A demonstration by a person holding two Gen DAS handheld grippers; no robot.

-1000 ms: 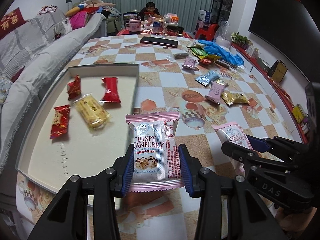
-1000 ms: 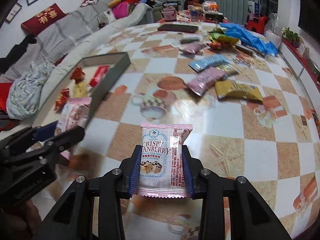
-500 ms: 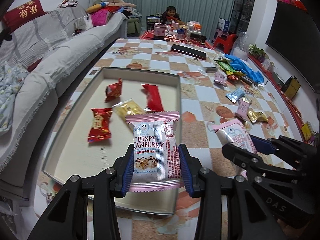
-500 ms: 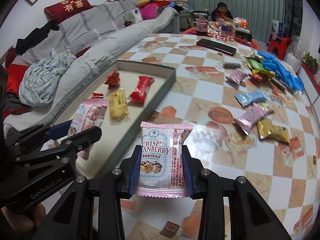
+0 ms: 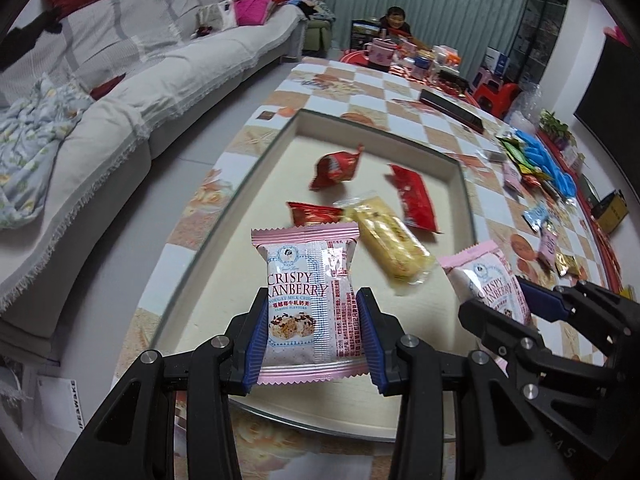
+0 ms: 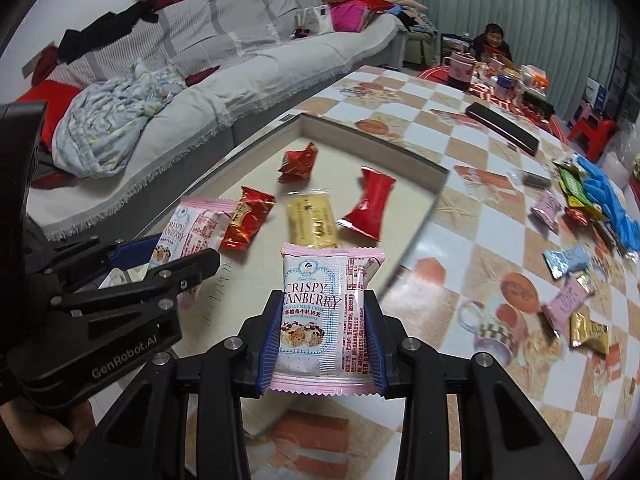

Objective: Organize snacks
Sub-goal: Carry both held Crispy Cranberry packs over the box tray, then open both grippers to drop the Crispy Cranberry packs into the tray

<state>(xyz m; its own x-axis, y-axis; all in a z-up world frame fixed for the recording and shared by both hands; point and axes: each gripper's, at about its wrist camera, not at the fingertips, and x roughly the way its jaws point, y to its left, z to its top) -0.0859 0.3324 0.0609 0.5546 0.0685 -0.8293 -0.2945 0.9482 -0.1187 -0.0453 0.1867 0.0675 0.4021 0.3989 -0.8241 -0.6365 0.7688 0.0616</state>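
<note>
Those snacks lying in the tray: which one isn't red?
The yellow packet in the tray, lying between the red wrappers; the other three there are red.

Home living room — sofa [image 5: 168, 80], curtains [image 5: 432, 4], tiled table [image 6: 500, 184]

Two pink "Crispy Cranberry" packets stand upright, one [image 5: 310, 304] clamped in the left tool [image 5: 311, 336], the other [image 6: 326, 316] in the right tool [image 6: 323, 338]; both hang over the shallow tray [image 5: 460, 178]. In the tray lie three red wrappers [image 6: 298, 162] and a yellow bar [image 6: 312, 220]; more packets [image 6: 568, 298] lie scattered on the tabletop [image 6: 460, 216].
</note>
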